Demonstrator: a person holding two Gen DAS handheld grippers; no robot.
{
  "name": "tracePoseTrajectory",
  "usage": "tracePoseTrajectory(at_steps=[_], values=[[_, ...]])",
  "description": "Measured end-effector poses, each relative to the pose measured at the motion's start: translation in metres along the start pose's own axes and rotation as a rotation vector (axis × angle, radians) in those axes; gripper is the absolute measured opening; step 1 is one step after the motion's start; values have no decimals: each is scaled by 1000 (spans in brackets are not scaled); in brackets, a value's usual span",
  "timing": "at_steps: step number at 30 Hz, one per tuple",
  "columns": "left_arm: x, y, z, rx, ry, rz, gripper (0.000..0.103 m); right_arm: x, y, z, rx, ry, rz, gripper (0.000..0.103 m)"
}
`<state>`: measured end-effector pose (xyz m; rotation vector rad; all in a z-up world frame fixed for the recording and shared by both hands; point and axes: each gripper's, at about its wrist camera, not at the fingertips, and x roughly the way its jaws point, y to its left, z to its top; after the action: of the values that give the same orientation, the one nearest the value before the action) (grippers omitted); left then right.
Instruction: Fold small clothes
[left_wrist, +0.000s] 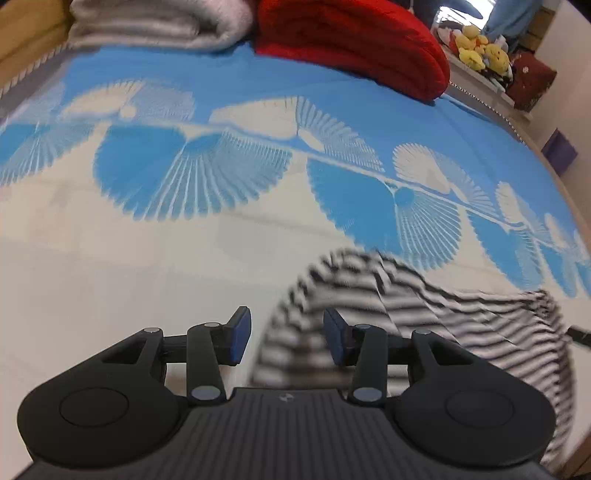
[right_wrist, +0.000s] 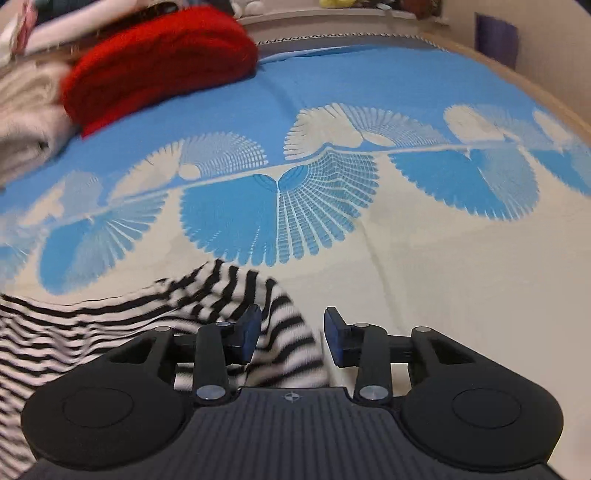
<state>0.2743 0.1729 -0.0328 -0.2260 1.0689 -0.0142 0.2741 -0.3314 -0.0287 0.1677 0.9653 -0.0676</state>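
Observation:
A black-and-white striped garment (left_wrist: 436, 314) lies crumpled on the bed, blurred in both views. In the left wrist view its left end runs under my left gripper (left_wrist: 287, 336), whose blue pads stand apart without pressing on the cloth. In the right wrist view the striped garment (right_wrist: 110, 325) spreads from the lower left, and one fold of it reaches up between the jaws of my right gripper (right_wrist: 291, 336). That gripper is open too; the fold lies against the left pad (right_wrist: 248, 334) and clear of the right one.
The bed cover (left_wrist: 229, 173) is blue and cream with fan patterns. A folded red blanket (left_wrist: 351, 40) and a grey-white one (left_wrist: 155, 22) lie at the far end. Soft toys (left_wrist: 480, 51) sit on a ledge beyond. A wall (right_wrist: 554, 40) runs along the right.

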Motion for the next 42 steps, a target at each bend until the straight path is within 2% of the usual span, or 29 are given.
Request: tracePoseTrajectory(at_steps=[3,5,8,11,14,17,19,22,23,24,25,26,28,30,31,32,33,34,36,38,39,40,41,42], values=[[-30,7,-12,-57,46,-35,48,-23,-16,-13,60,55,52,40],[-53,11,-23,-57,35,-49,48,-41,-25,-22,86,84,74,40],[-69,16,-49,-46,64,-84,48,-68,-35,-41,88,97,104,43],[-56,26,-84,-62,114,-67,48,-78,-44,-65,99,134,103,44],[-24,42,-106,-148,279,-49,46,-65,-52,-84,136,237,90,44],[-24,42,-104,-147,240,-71,48,-54,-53,-93,135,286,68,44],[-15,43,-107,-156,282,-80,48,-50,-53,-97,141,307,62,44],[-5,40,-111,-116,324,-38,47,-48,-54,-99,148,317,74,44],[-5,39,-111,-102,319,-42,46,-49,-53,-99,146,319,80,39],[-6,37,-111,-86,307,-52,37,-49,-53,-100,148,319,85,34],[-9,36,-110,-77,294,-64,11,-51,-54,-100,153,317,99,18],[-12,36,-108,-73,272,-76,1,-53,-55,-100,158,312,119,10],[-36,40,-99,-88,132,-121,1,-62,-55,-98,148,268,136,6],[-65,52,-92,-149,-17,-160,0,-78,-64,-93,201,192,164,5],[-72,57,-93,-152,-39,-146,0,-90,-73,-89,259,135,191,4],[-75,57,-94,-135,-35,-97,0,-99,-80,-88,297,93,213,4],[-71,58,-98,-116,10,-40,1,-107,-86,-87,310,62,220,4],[-64,59,-101,-120,60,-33,1,-111,-88,-87,292,52,208,4],[-44,51,-108,-63,175,11,1,-106,-86,-91,240,100,166,3],[-30,44,-113,-5,252,40,1,-87,-81,-101,182,212,91,3],[-28,39,-114,25,263,64,3,-77,-78,-106,147,269,52,3],[-29,35,-113,49,242,103,5,-73,-76,-110,128,293,37,3],[-35,32,-107,64,197,130,5,-71,-74,-109,112,298,32,4],[-43,28,-102,71,141,126,9,-72,-73,-108,103,286,28,5]])
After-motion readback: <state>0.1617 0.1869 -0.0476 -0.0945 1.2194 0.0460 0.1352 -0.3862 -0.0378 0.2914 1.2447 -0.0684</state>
